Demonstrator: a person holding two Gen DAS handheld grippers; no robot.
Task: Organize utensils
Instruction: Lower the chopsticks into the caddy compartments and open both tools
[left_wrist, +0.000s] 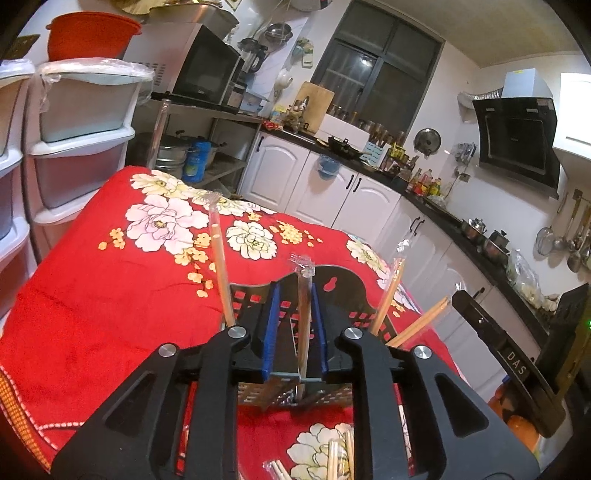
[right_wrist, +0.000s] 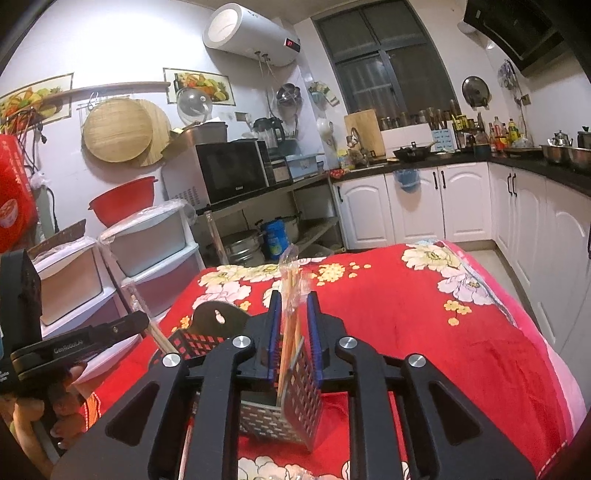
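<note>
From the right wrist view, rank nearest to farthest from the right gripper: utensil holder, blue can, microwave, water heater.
1. Utensil holder, directly under the right gripper.
2. Blue can, beyond the table, on the low shelf.
3. Microwave, left, on the shelf top.
4. Water heater, high on the back wall.
</note>
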